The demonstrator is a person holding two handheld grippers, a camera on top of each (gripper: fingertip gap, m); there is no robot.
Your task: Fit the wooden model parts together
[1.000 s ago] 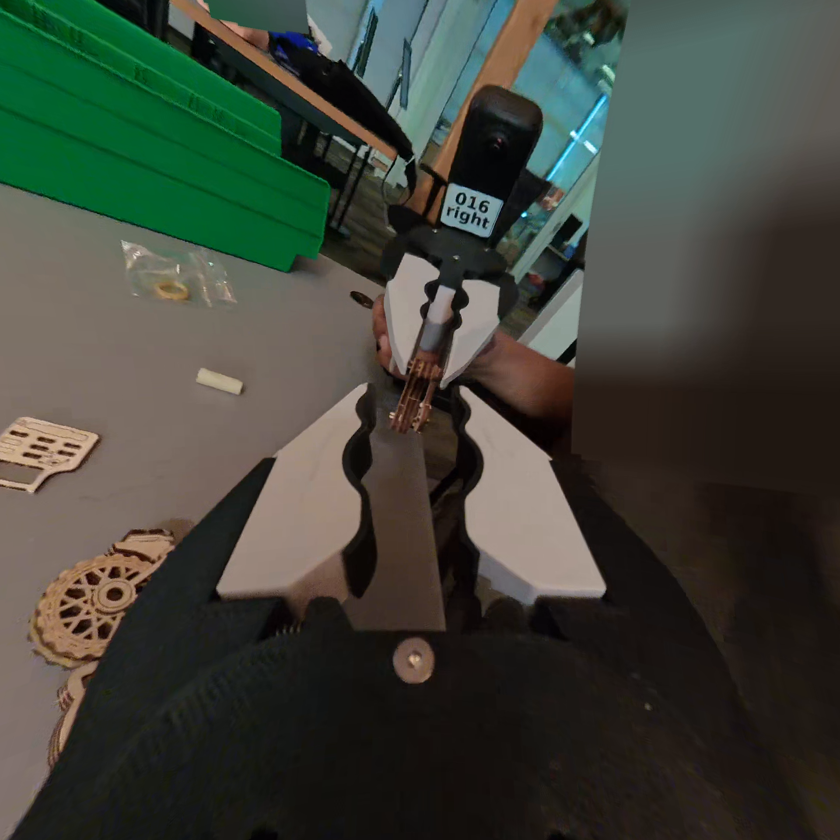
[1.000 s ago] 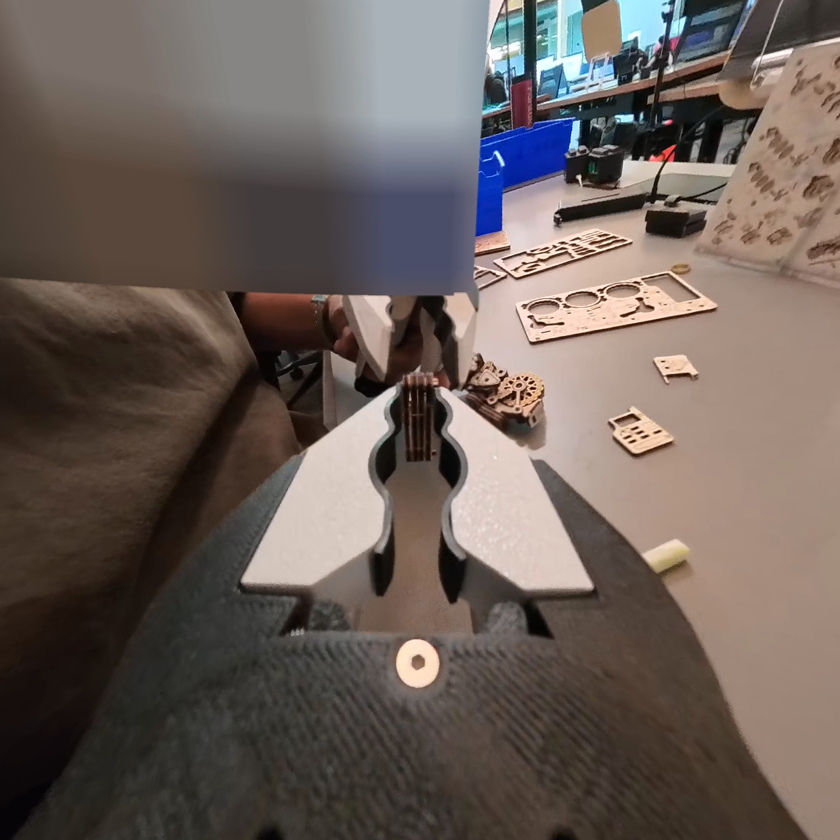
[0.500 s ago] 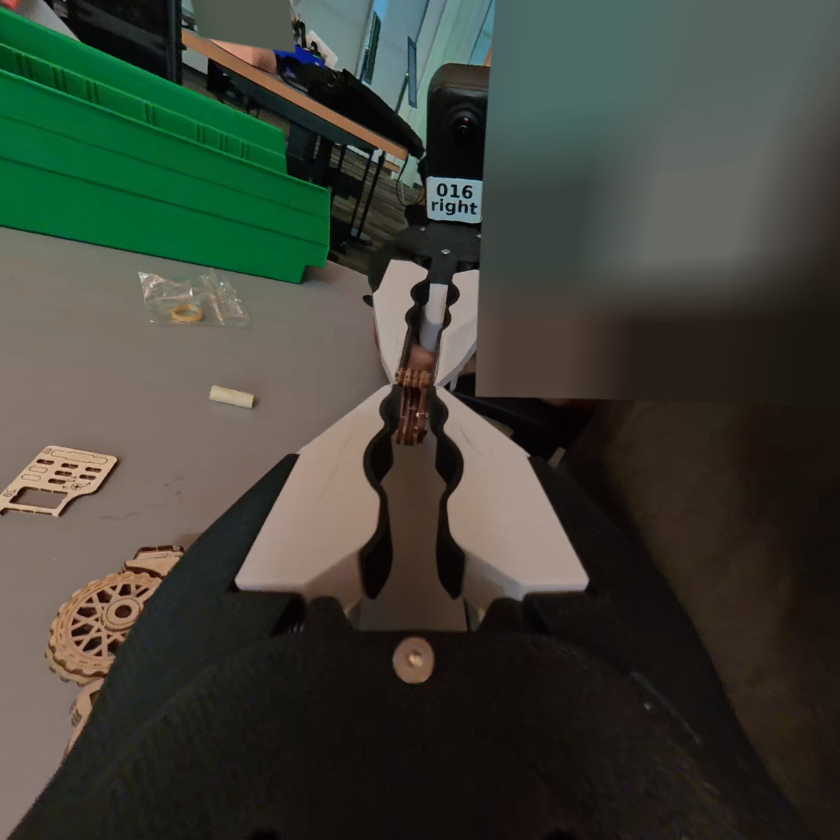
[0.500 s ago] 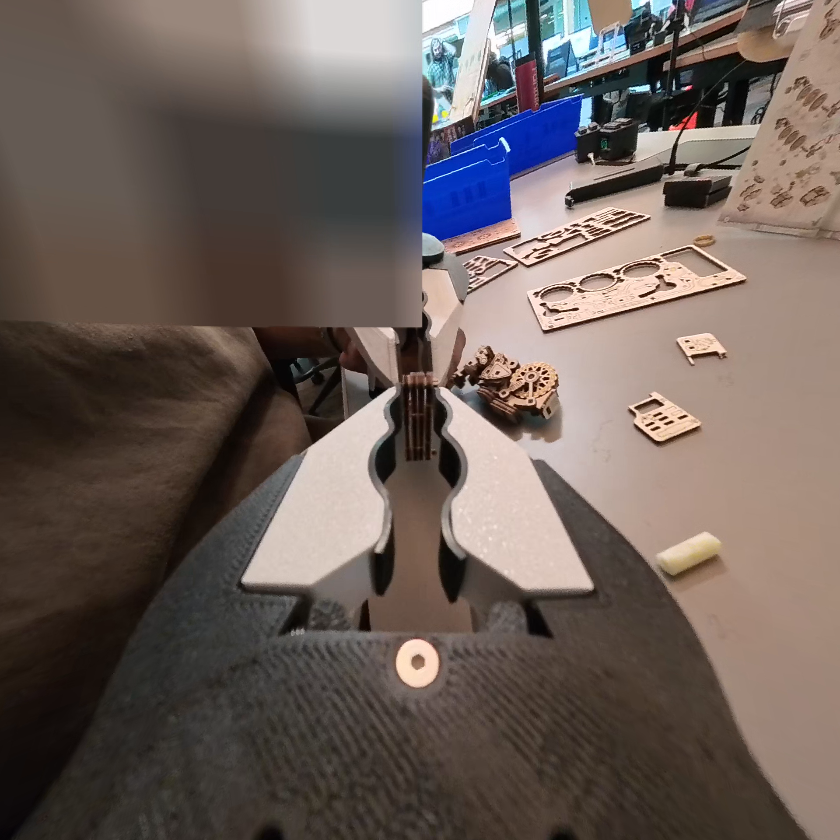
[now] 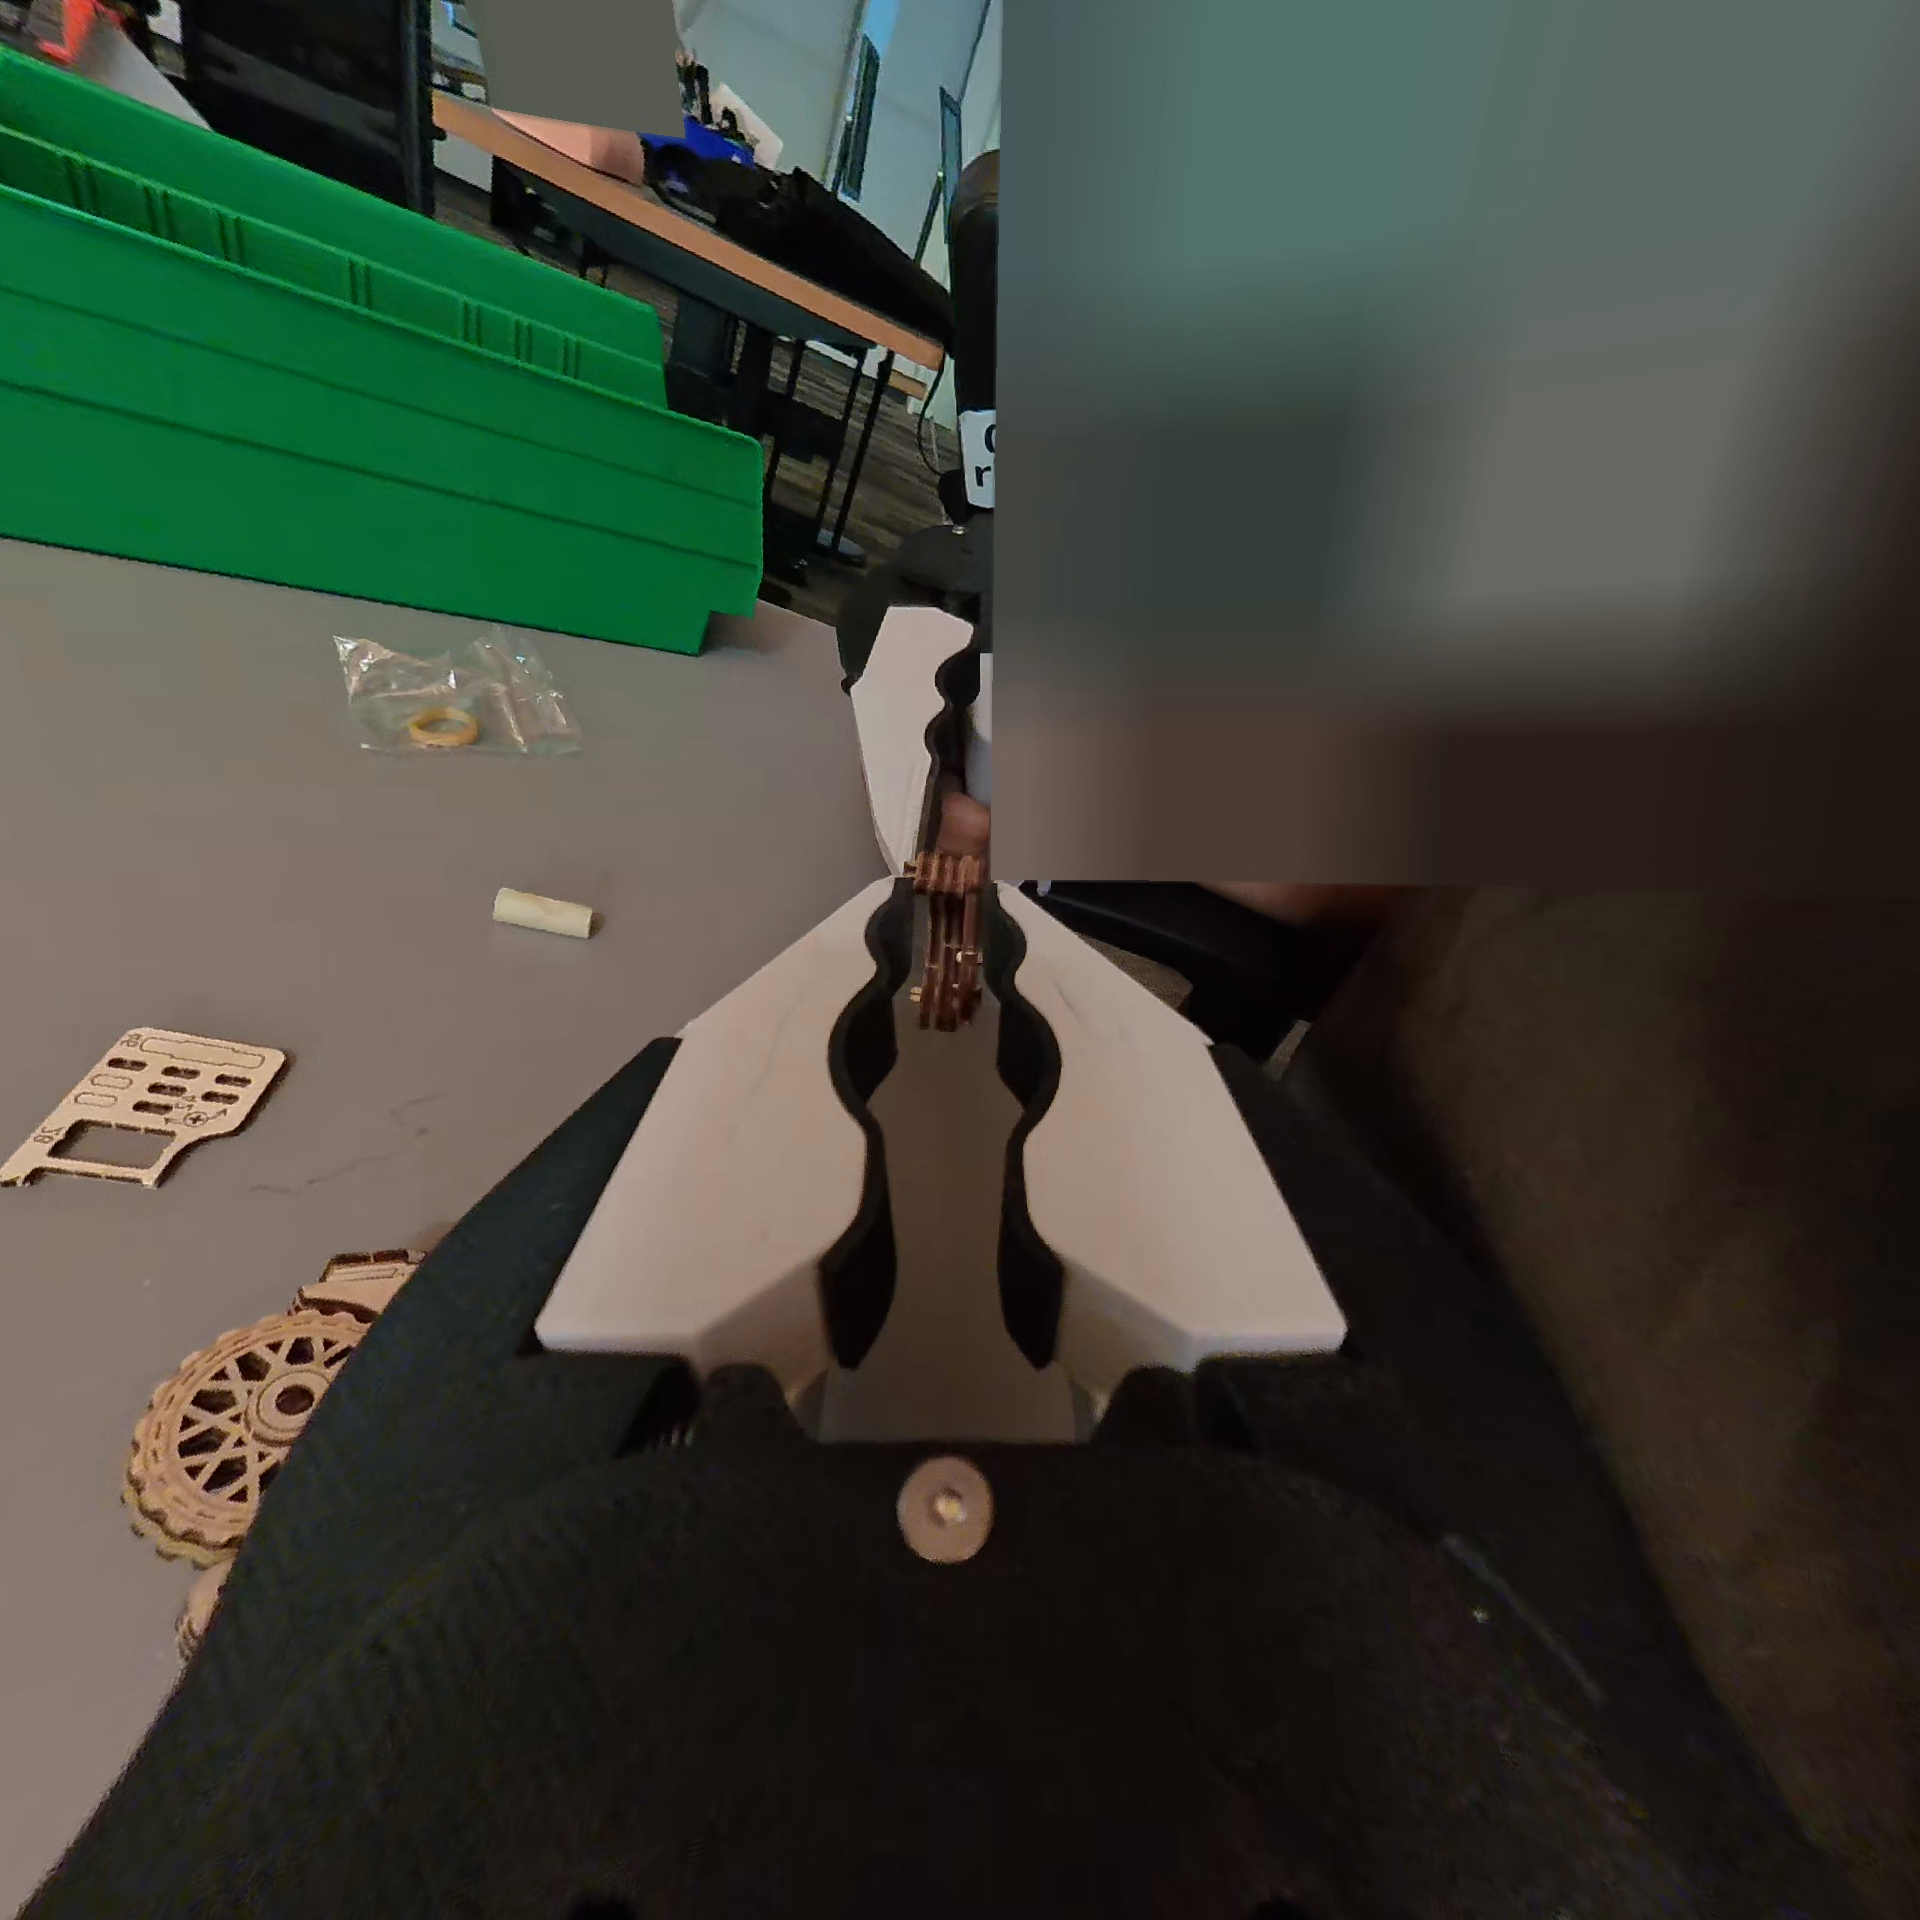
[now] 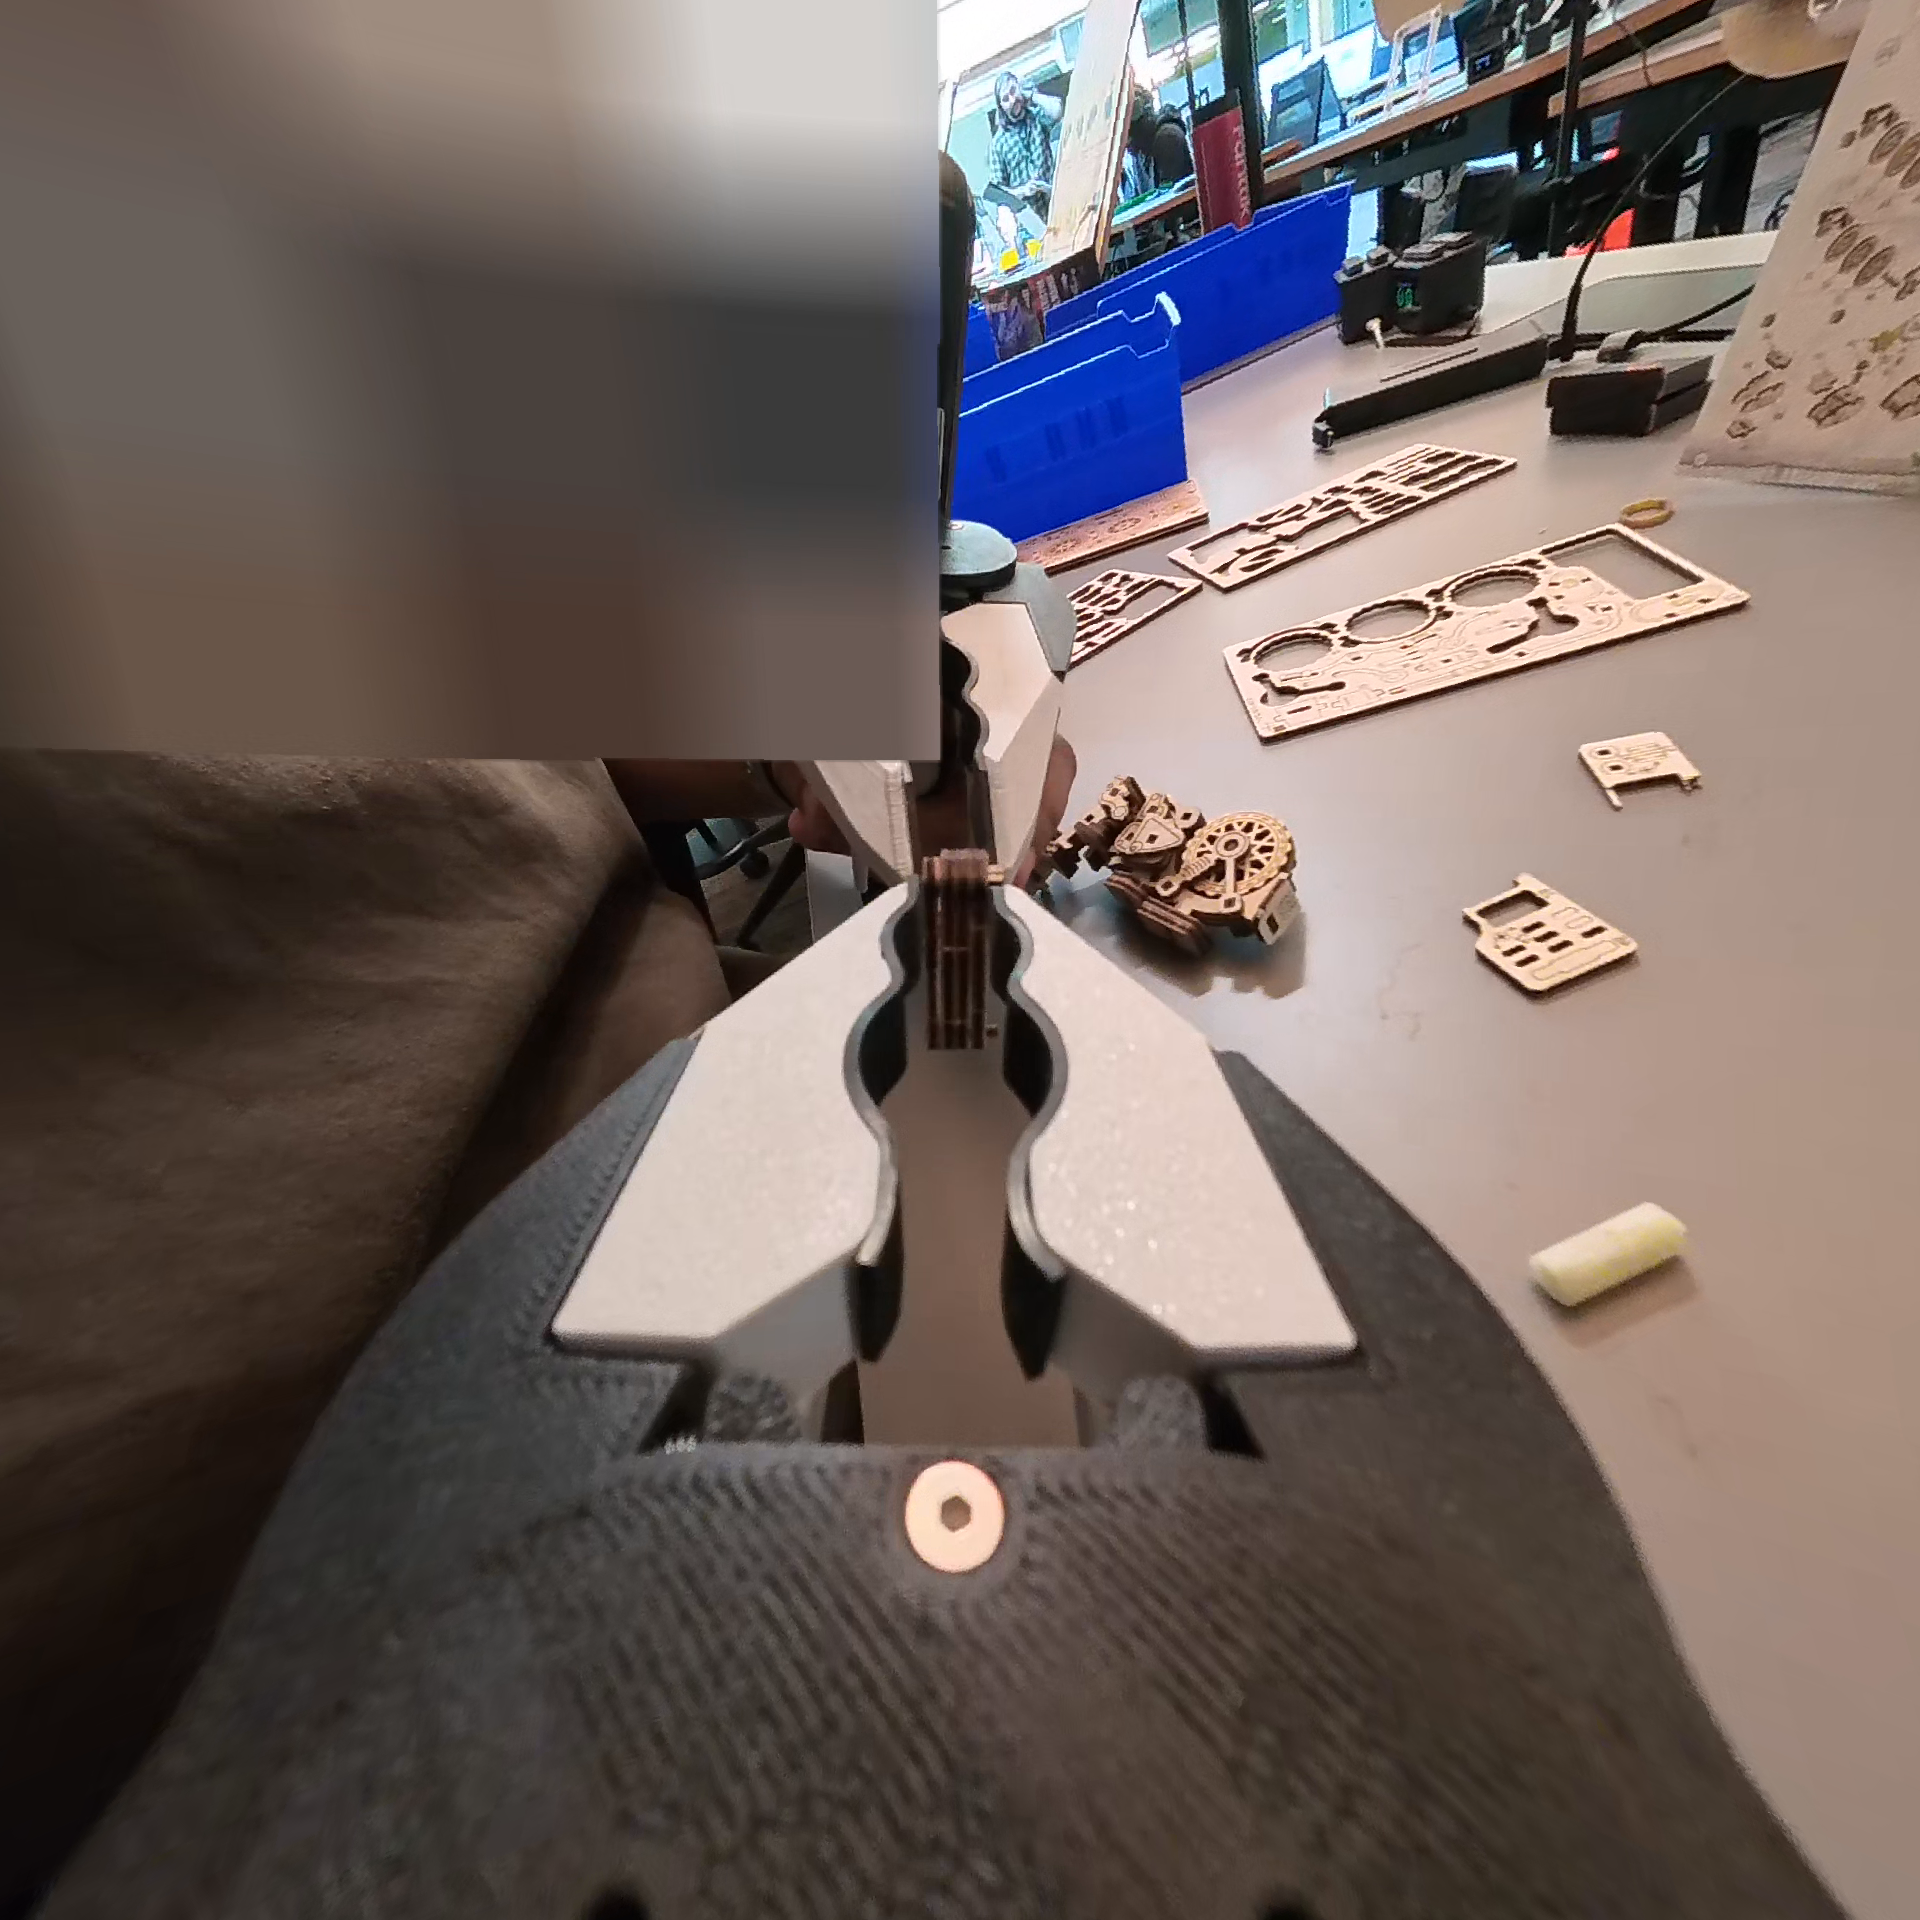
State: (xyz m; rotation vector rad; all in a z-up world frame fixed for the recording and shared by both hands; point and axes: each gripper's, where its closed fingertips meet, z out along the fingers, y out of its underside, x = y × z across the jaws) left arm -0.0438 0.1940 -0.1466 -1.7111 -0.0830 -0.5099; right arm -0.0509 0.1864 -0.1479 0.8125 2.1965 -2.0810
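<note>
Wooden layered part (image 6: 958, 951), a small stack of thin laser-cut plywood slices with dark scorched edges, sits clamped at the fingertips of the right hand-held gripper (image 6: 958, 914), raised off the grey surface (image 6: 1558, 1091) in front of the person's brown garment. In the left wrist view the same stack (image 5: 948, 951) lies between the white wavy-edged fingers of the left hand-held gripper (image 5: 945, 935), whose fingertips are closed in around it; whether they actually press it cannot be told. The two tools meet tip to tip. Off to the side on the matt surface lies a partly built wooden model (image 6: 1184, 868) with spoked gears, and beside it a small slotted plywood card (image 6: 1548, 935), a pale foam-like cylinder (image 6: 1608, 1265) and flat punched-out plywood sheets (image 6: 1475, 649). A clear plastic bag (image 5: 457, 691) holding a tan ring rests near ribbed green plastic bins (image 5: 343, 416); blue bins (image 6: 1081, 426) stand farther back
</note>
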